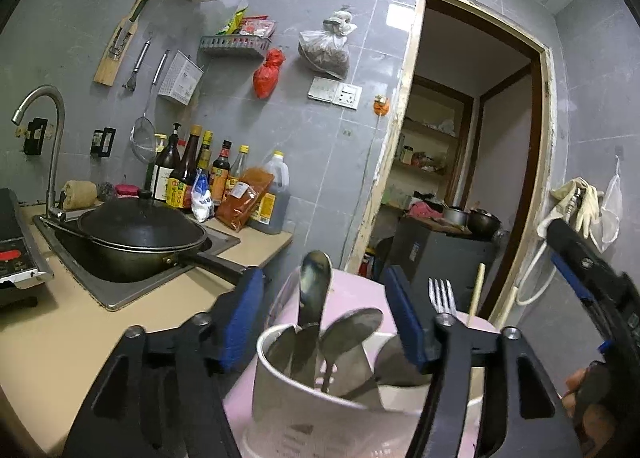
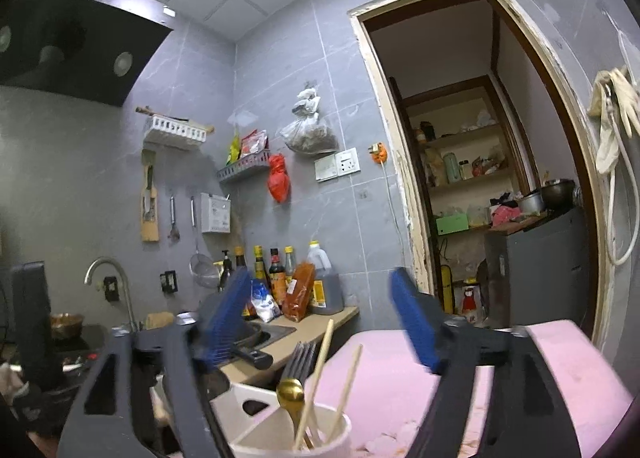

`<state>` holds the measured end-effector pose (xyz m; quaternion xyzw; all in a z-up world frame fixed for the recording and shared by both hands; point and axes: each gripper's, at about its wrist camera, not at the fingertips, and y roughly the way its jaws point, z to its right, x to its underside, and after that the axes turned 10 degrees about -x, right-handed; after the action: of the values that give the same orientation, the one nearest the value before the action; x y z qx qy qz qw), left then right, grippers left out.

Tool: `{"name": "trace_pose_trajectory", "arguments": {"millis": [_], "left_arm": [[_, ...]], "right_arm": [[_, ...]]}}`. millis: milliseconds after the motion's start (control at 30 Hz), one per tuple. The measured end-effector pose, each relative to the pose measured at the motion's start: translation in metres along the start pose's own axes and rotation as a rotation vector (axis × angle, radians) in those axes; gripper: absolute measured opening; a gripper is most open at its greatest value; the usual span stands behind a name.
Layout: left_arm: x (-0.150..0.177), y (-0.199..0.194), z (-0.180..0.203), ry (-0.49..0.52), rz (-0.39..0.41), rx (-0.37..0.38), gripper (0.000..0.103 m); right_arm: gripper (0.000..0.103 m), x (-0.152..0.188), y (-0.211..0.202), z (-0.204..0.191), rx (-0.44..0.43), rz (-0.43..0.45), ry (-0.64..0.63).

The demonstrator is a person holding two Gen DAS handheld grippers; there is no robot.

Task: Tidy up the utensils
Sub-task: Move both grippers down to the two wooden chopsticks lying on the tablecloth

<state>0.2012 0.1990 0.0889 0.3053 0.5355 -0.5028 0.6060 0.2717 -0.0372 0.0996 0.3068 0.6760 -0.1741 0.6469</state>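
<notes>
Left claw open, spoons between, untouched

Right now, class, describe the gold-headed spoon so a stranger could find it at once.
Find the pink board beside the kitchen counter. In front of it stands a white round cup holding pale wooden chopsticks and a silver fork. The gold-headed spoon is the only brass-coloured, rounded piece there.

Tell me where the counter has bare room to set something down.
The free patch is the beige counter in front of the sink, running from the stove toward the white utensil cup. It is crowded behind the sink: the bottles fill the back corner, and the wok fills the sink.
</notes>
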Motion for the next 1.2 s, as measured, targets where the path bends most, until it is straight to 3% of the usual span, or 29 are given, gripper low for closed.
{"name": "trace_pose_trajectory", "arguments": {"millis": [133, 200, 267, 400, 700, 1000, 1200], "left_arm": [[0.0, -0.013, 0.007, 0.03, 0.007, -0.003, 0.07], [0.0, -0.021, 0.011, 0.042, 0.011, 0.01, 0.078], [0.0, -0.029, 0.018, 0.068, 0.032, -0.006, 0.084], [0.001, -0.038, 0.031, 0.114, 0.065, -0.033, 0.086], [0.007, -0.062, 0.05, 0.133, 0.05, 0.017, 0.087], [0.033, -0.074, 0.081, 0.158, -0.105, 0.14, 0.087], [0.055, -0.068, 0.111, 0.215, -0.247, 0.21, 0.087]], "right_arm": [[0.087, -0.004, -0.021, 0.003, 0.015, -0.025, -0.019], [0.099, -0.006, -0.032, 0.006, 0.027, -0.038, -0.023], [0.103, -0.008, -0.042, 0.009, 0.039, -0.042, -0.029], [0.103, -0.012, -0.059, 0.014, 0.069, -0.052, -0.038], [0.103, -0.017, -0.094, 0.023, 0.123, -0.088, -0.074], [0.103, -0.007, -0.128, 0.045, 0.205, -0.223, -0.09], [0.103, 0.01, -0.145, 0.06, 0.256, -0.381, -0.075]]}}
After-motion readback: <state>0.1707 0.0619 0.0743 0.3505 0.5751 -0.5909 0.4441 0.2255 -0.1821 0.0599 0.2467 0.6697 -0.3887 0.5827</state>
